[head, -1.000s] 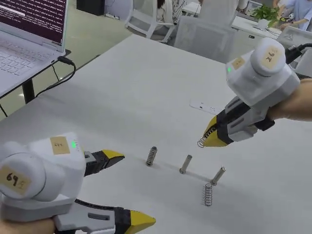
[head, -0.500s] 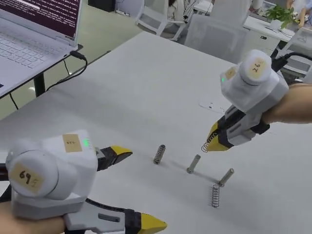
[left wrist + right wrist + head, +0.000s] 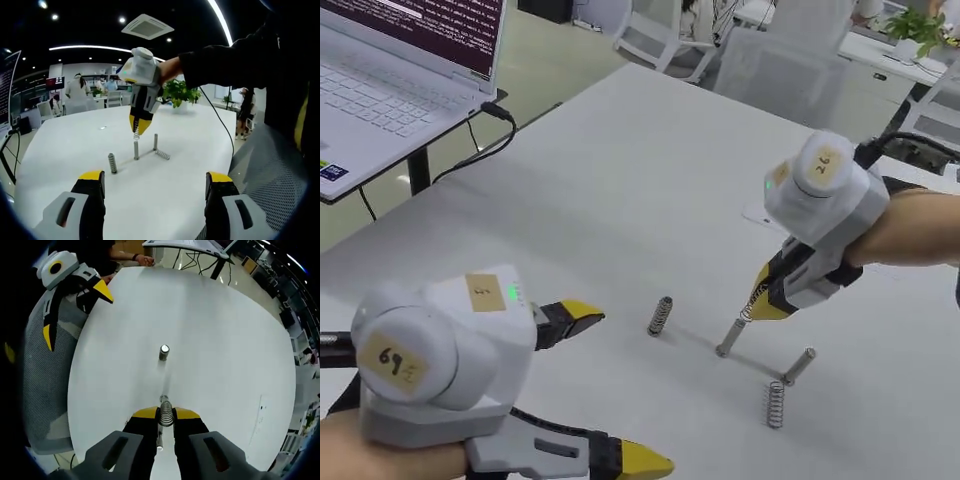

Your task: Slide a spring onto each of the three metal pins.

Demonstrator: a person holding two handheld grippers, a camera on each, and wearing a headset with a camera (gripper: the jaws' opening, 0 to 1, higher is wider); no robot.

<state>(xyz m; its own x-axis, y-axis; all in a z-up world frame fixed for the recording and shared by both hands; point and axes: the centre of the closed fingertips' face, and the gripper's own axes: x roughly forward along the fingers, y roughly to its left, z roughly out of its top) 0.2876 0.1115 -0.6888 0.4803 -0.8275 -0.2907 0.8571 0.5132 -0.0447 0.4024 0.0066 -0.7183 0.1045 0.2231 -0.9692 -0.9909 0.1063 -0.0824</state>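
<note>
Three short metal pins stand in a row on the white table (image 3: 620, 180). The left pin (image 3: 660, 316) wears a spring. My right gripper (image 3: 767, 303) is shut on a second spring (image 3: 748, 312), whose lower end hangs at the top of the middle pin (image 3: 729, 338). The left gripper view shows that spring (image 3: 135, 134) right over the middle pin (image 3: 136, 150). The right pin (image 3: 798, 366) is bare, and a third spring (image 3: 775, 404) lies loose beside it. My left gripper (image 3: 617, 390) hovers open at the near left, holding nothing.
An open laptop (image 3: 400, 60) sits on a stand at the far left, its black cable (image 3: 490, 125) hanging by the table edge. A small white card (image 3: 760, 215) lies behind the right gripper. Office chairs and desks stand beyond the table.
My right gripper has come down and toward the middle pin with the spring, whose end now reaches the pin's top. The left gripper stays open; the head camera has shifted.
</note>
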